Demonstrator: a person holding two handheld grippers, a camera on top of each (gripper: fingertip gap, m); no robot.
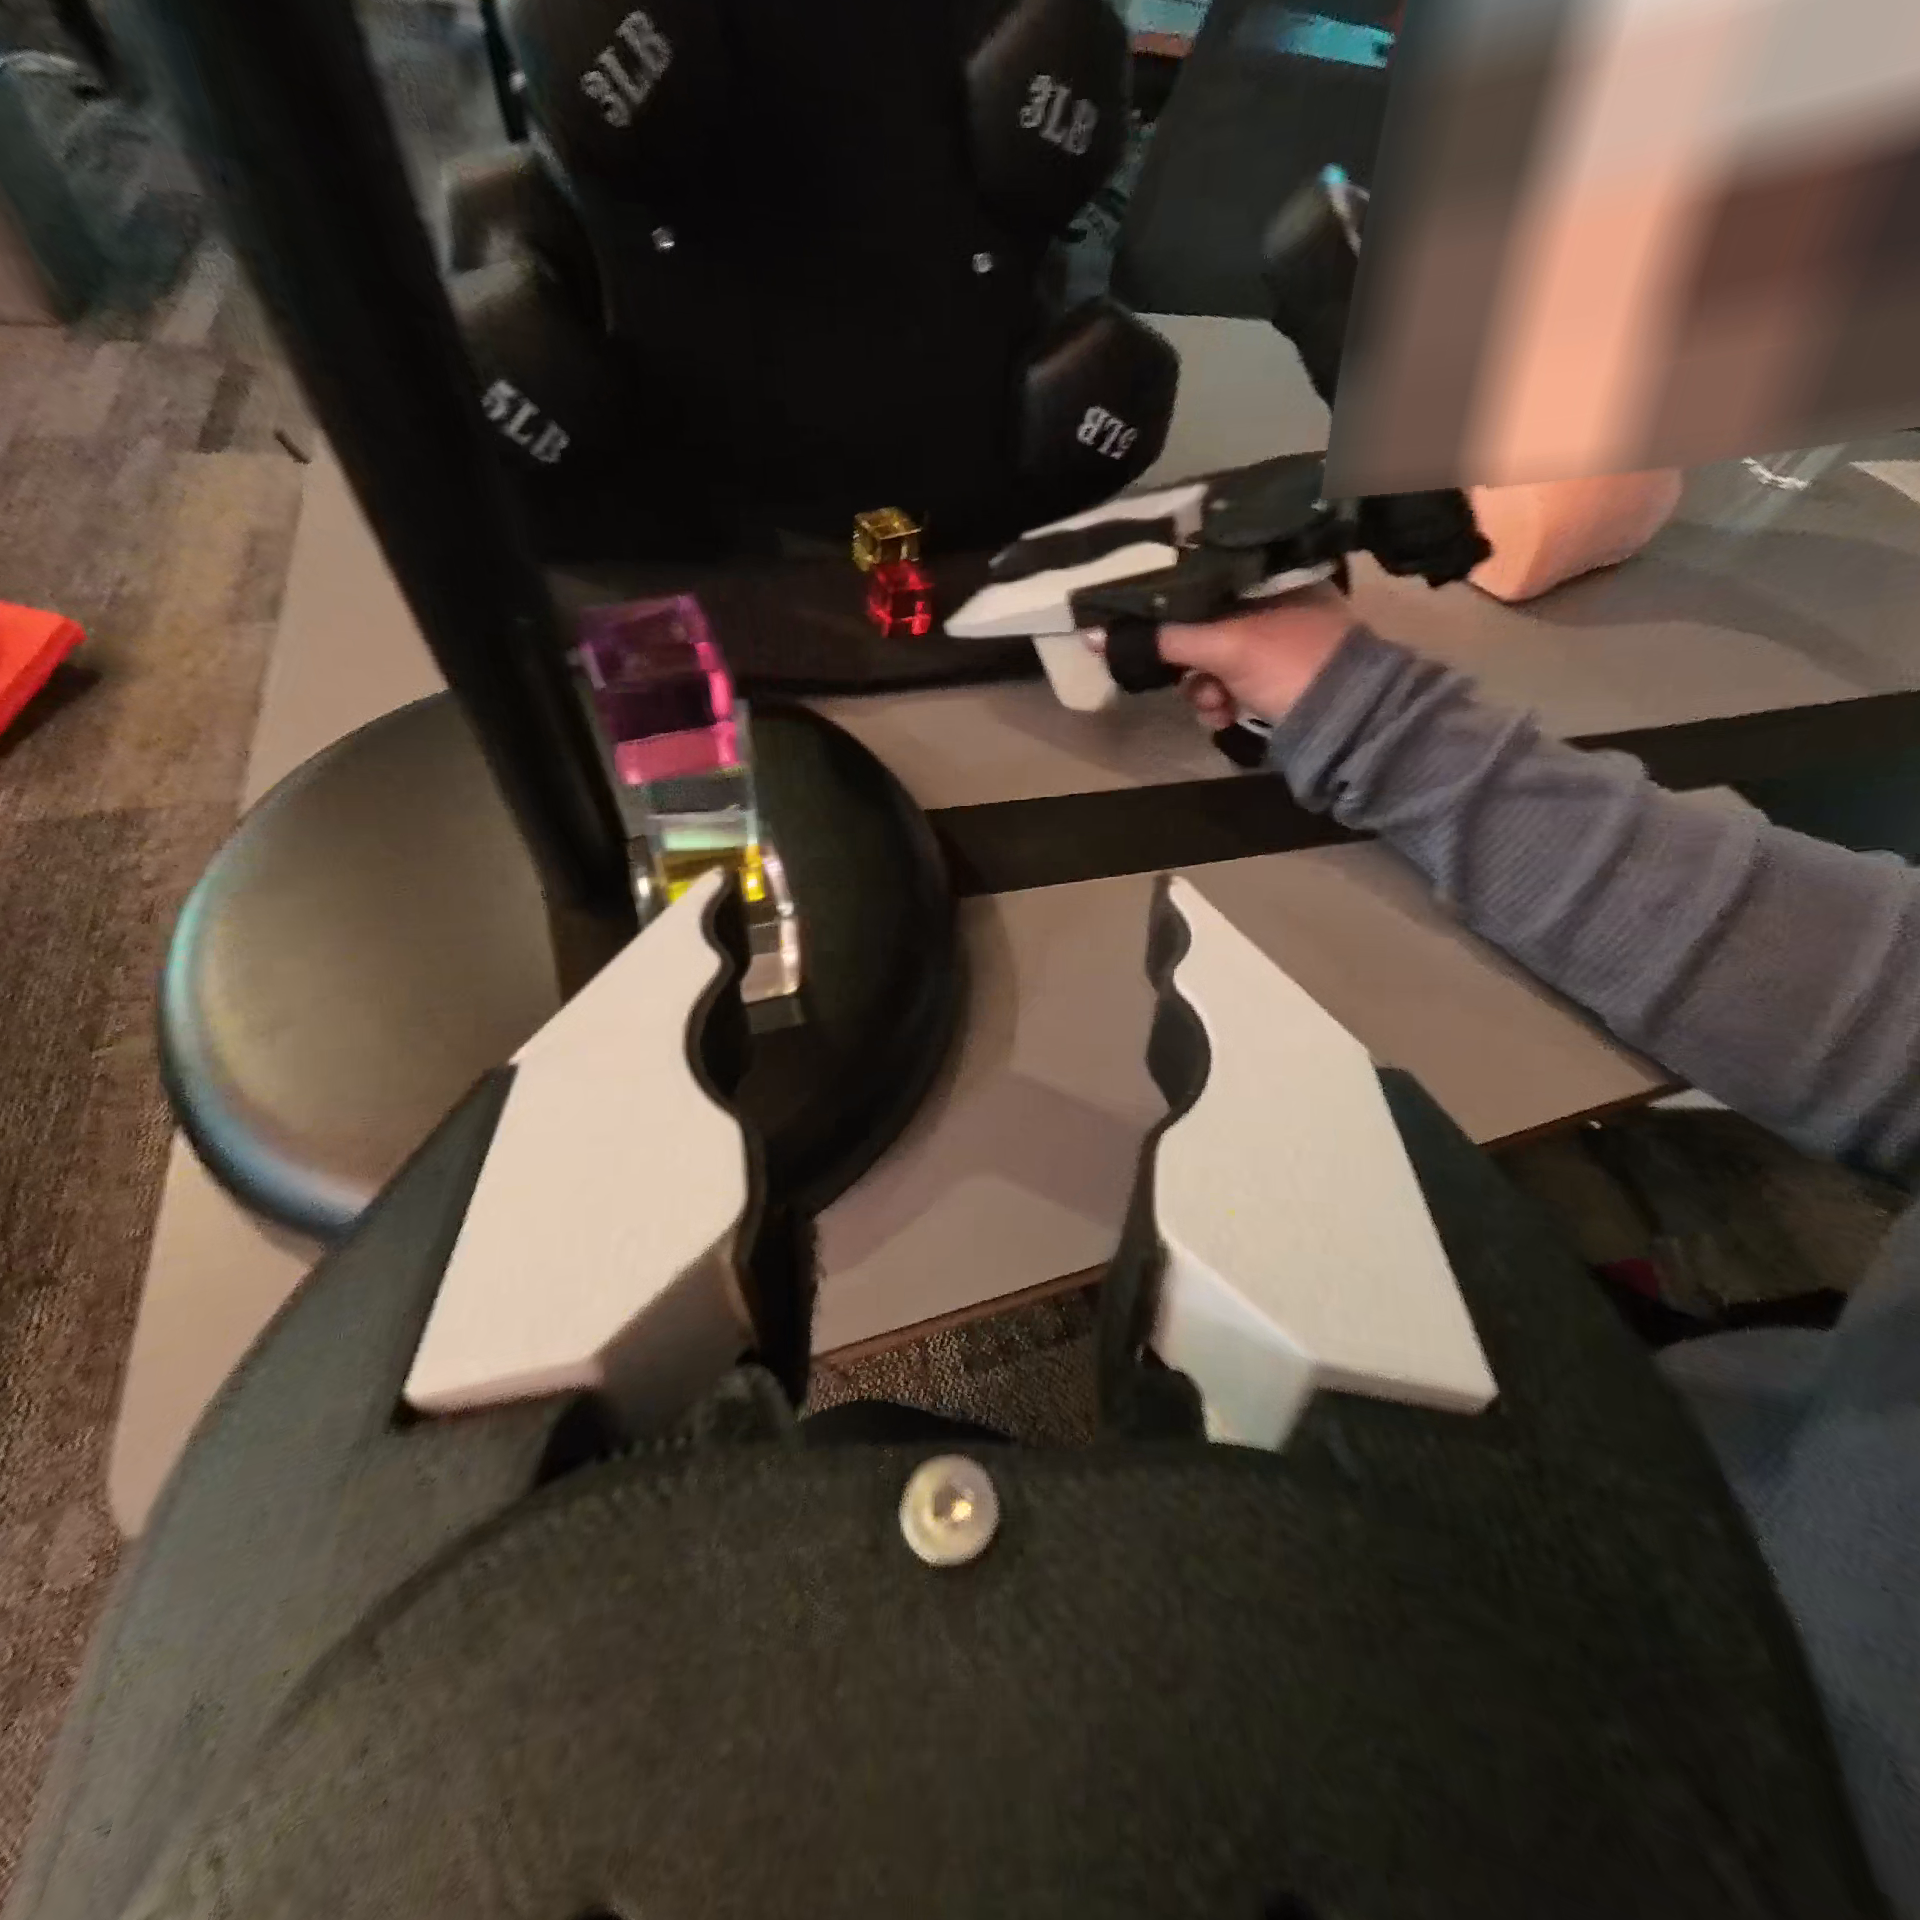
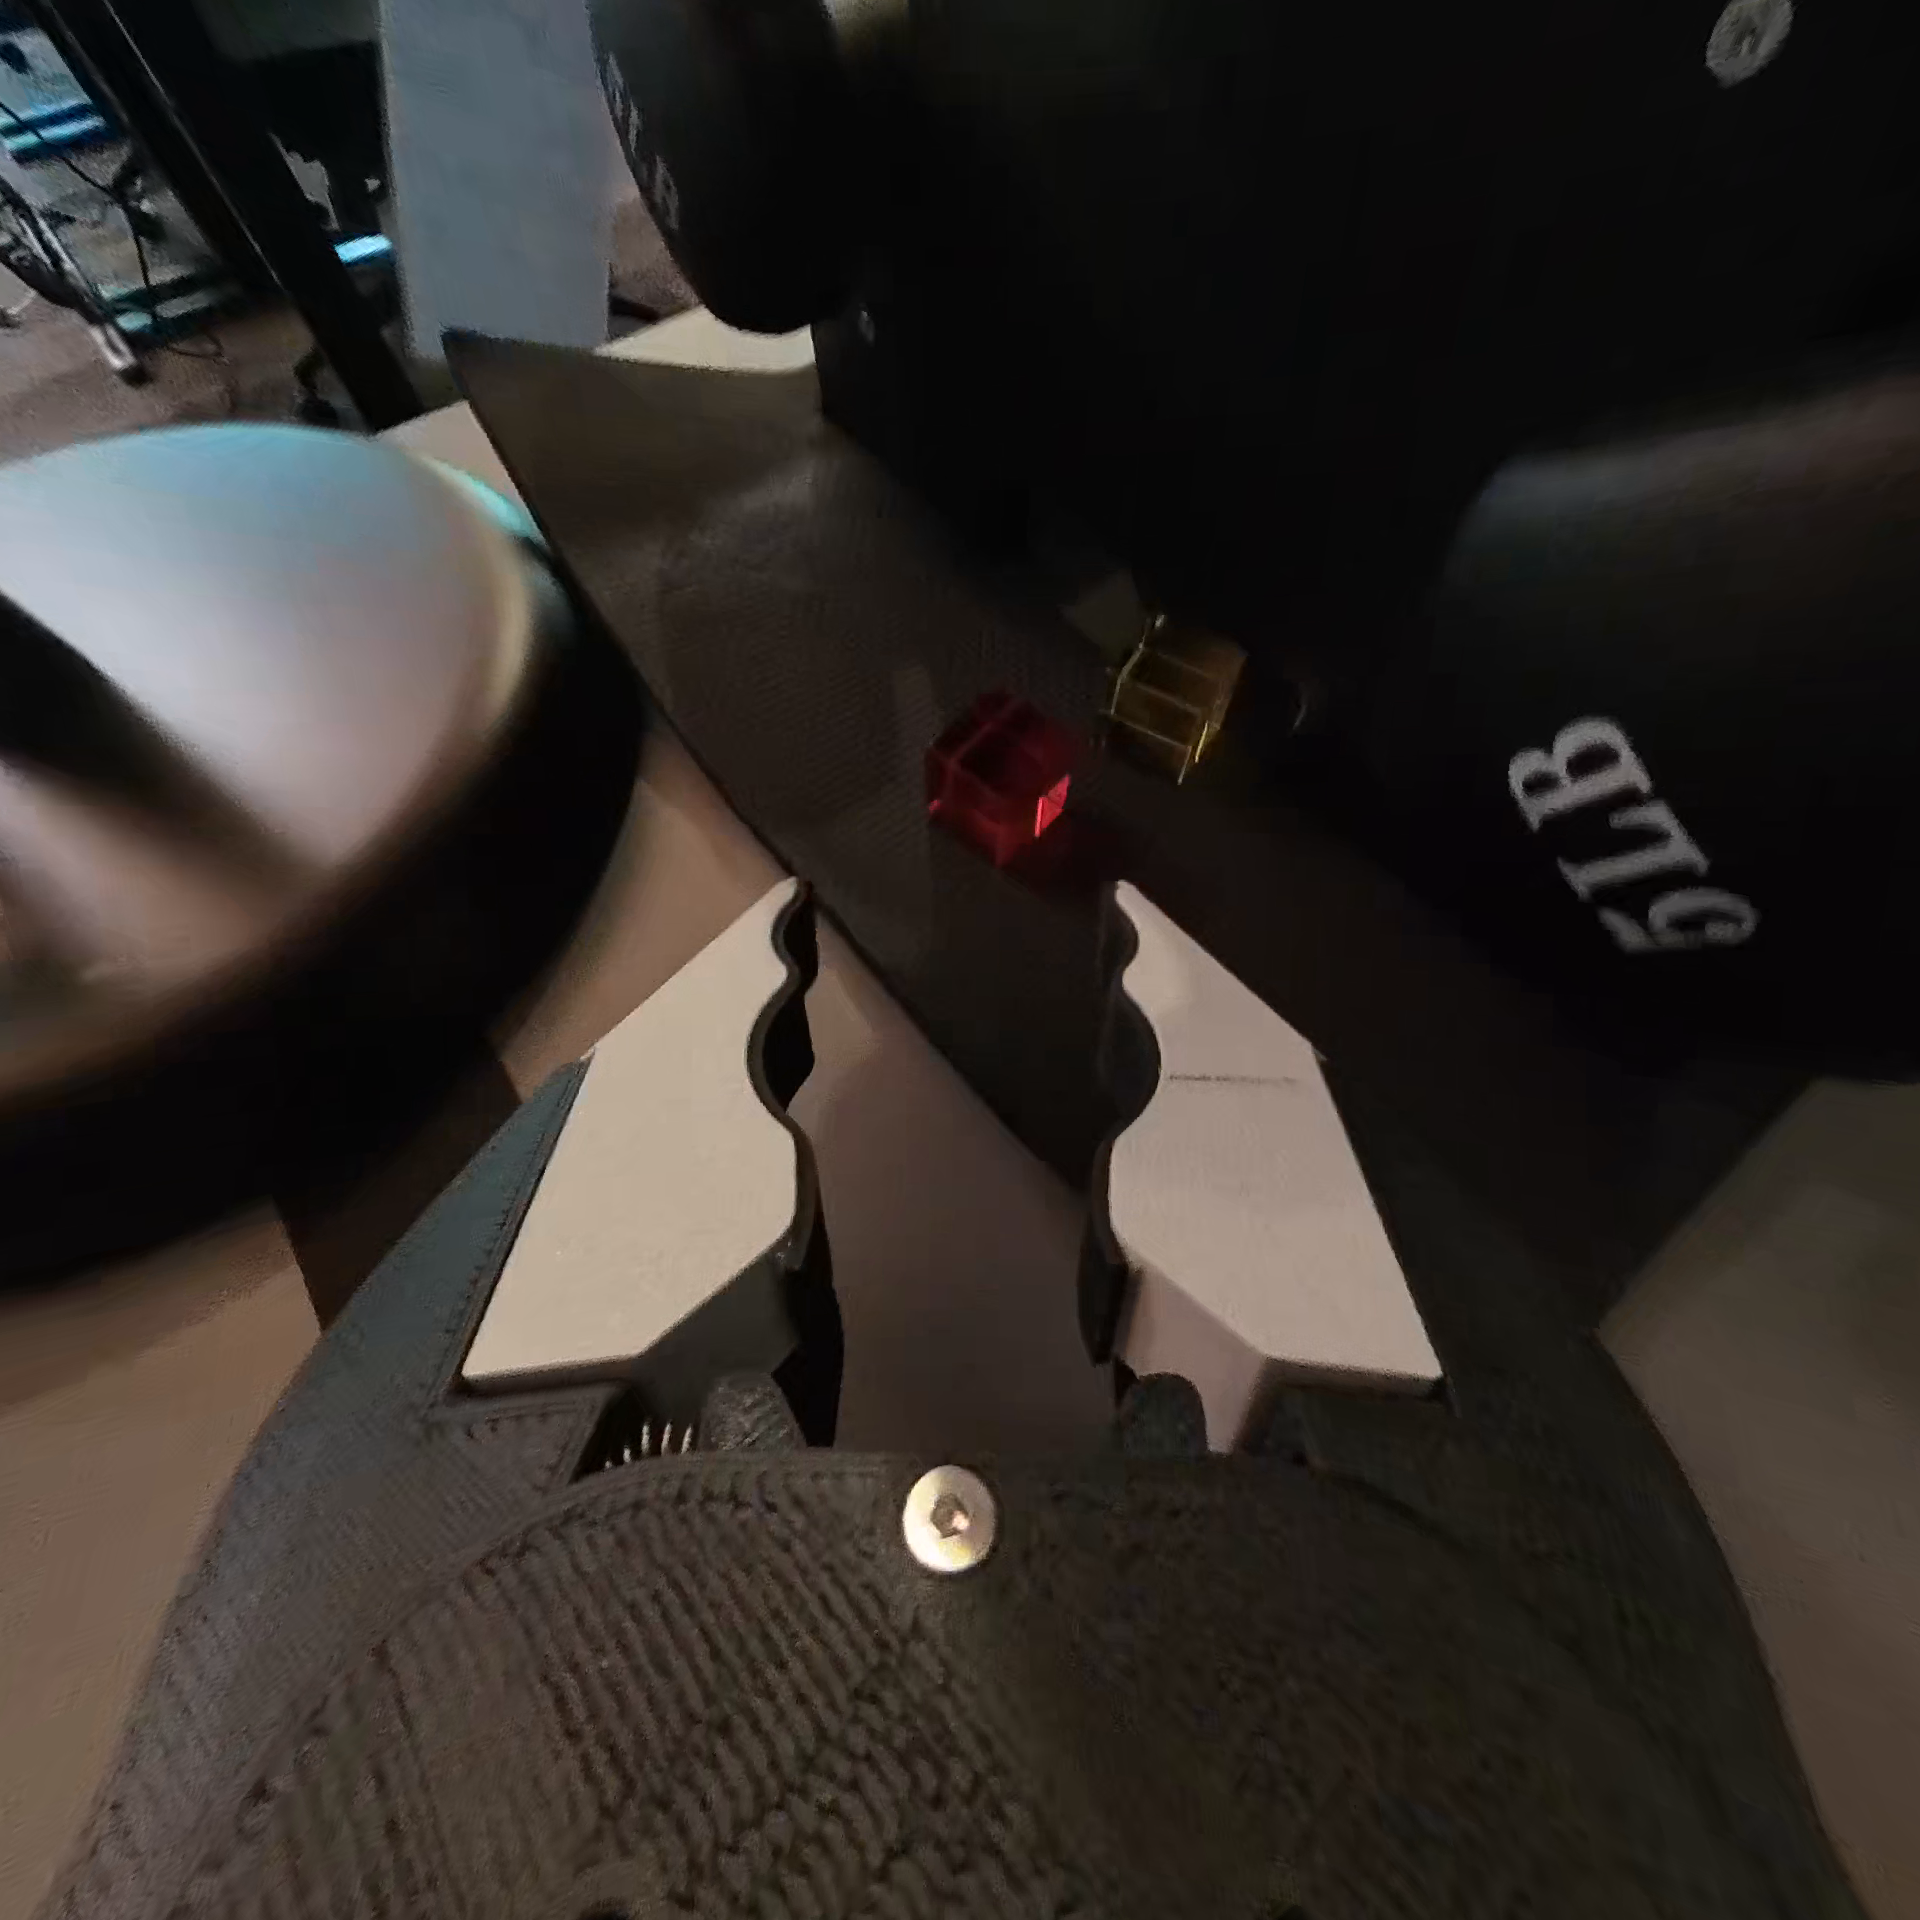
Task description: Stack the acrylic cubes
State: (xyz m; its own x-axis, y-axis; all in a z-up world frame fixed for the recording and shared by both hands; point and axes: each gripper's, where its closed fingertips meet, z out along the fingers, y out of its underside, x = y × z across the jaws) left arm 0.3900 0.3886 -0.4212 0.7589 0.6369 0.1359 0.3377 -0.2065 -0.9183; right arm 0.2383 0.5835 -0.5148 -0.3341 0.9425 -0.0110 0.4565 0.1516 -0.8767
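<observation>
In the left wrist view my left gripper (image 1: 940, 899) is open wide with nothing between the pads pressed. A leaning tower of clear coloured cubes (image 1: 670, 727), purple and pink on top and yellow lower down, stands just ahead of the left fingertip (image 1: 686, 935), which covers its foot. My right gripper (image 2: 961, 894) is open and empty. A red cube (image 2: 1003, 784) lies just beyond its tips on a black mat (image 2: 790, 623), with a yellow cube (image 2: 1174, 691) behind it. The left wrist view shows the right gripper (image 1: 977, 592) beside the red cube (image 1: 899, 603) and the yellow cube (image 1: 886, 535).
A black rack of dumbbells (image 1: 790, 260) stands behind the cubes; one dumbbell (image 2: 1662, 779) is close on the right. A black pole (image 1: 416, 468) rises from a round black base (image 1: 364, 935) on the grey table (image 1: 1299, 987). A sleeved arm (image 1: 1558, 831) reaches in from the right. The red cube (image 2: 1003, 784) is closer to my right gripper, around 4 cm from its tips; the left tips are 30 cm off. Seen from the left wrist view (image 1: 904, 591) as well.
</observation>
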